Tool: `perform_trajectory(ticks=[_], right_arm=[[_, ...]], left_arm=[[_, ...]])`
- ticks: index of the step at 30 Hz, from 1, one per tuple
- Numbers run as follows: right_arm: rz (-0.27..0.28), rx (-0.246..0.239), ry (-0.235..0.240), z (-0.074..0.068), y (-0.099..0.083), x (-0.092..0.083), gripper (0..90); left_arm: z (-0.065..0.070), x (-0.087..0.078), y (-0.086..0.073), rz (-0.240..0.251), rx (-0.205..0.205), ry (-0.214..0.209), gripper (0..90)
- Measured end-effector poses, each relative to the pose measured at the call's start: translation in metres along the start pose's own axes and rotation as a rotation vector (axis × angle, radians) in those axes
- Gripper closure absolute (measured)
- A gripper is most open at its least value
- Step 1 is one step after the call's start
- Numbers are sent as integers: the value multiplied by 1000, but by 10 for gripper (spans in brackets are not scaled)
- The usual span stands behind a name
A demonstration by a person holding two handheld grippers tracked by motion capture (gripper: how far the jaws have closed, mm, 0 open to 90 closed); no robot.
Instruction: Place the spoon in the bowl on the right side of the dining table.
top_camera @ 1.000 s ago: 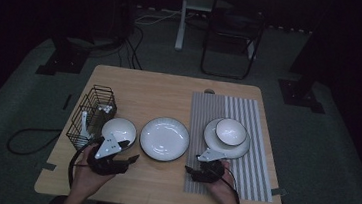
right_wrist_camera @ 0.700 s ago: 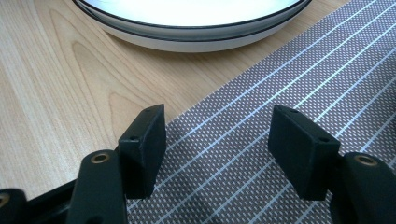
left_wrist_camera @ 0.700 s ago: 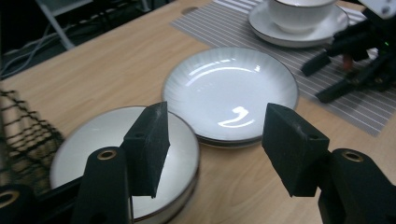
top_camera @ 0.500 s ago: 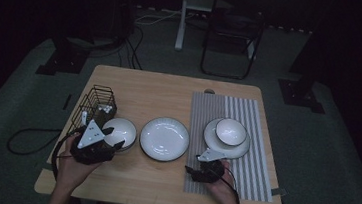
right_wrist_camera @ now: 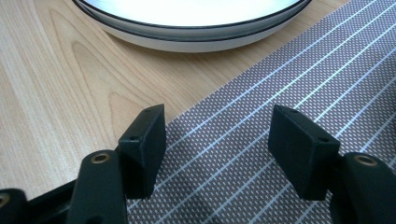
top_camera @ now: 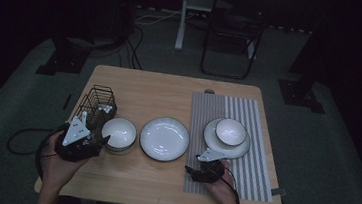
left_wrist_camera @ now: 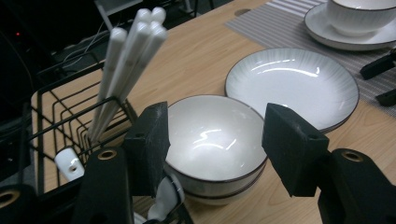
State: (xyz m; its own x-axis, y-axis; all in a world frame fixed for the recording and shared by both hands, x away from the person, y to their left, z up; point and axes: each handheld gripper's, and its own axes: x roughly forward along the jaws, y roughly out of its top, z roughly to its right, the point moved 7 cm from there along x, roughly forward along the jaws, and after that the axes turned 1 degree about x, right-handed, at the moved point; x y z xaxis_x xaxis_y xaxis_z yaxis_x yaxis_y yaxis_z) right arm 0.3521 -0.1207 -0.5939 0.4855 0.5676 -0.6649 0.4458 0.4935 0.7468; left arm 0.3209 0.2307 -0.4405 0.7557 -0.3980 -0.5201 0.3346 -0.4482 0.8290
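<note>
the left gripper [top_camera: 95, 143] hovered just left of the small bowl [top_camera: 119, 133], which sat on the wooden tabletop [top_camera: 165, 88]. its jaws stood wide apart and held nothing; in the left gripper view the left gripper [left_wrist_camera: 212, 140] framed the bowl [left_wrist_camera: 212, 142] between its two black jaws, with a gap on each side and no pad touching the rim. the bowl was white inside with a dark rim line, and seemed to be stacked on a second bowl of the same kind.

taking that bowl as the landmark: a black wire basket [top_camera: 96, 105] stood just beyond and to its left, with white utensil handles [left_wrist_camera: 130, 60] leaning upright inside it. a white plate [top_camera: 164, 138] lay just to the bowl's right, close to it, though whether the two touched could not be told. farther right of the bowl, a striped grey mat [top_camera: 246, 138] covered the tabletop, carrying a second bowl [top_camera: 231, 131] on a saucer [top_camera: 227, 141].

the right gripper [top_camera: 193, 169] rested low at the near left edge of that mat, well apart from the small bowl. in the right gripper view the right gripper [right_wrist_camera: 217, 140] was open over the mat's edge [right_wrist_camera: 280, 116], empty, with the plate's rim [right_wrist_camera: 187, 35] ahead.
</note>
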Motion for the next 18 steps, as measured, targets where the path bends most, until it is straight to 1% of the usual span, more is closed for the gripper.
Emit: perform_trajectory(ticks=[1,5,11,13,18], right_arm=[[0,0,0,0,0,0,369],[0,0,0,0,0,0,369],[0,0,0,0,0,0,369],[0,0,0,0,0,0,369],[0,0,0,0,0,0,369]], left_arm=[[-2,0,-1,0,0,2,423],[-7,0,-5,3,-24,-10,425],[-13,-2,-9,-2,-19,-18,427],[-15,-2,-11,-6,-25,-19,427],[-16,-2,-16,-17,-22,-3,427]])
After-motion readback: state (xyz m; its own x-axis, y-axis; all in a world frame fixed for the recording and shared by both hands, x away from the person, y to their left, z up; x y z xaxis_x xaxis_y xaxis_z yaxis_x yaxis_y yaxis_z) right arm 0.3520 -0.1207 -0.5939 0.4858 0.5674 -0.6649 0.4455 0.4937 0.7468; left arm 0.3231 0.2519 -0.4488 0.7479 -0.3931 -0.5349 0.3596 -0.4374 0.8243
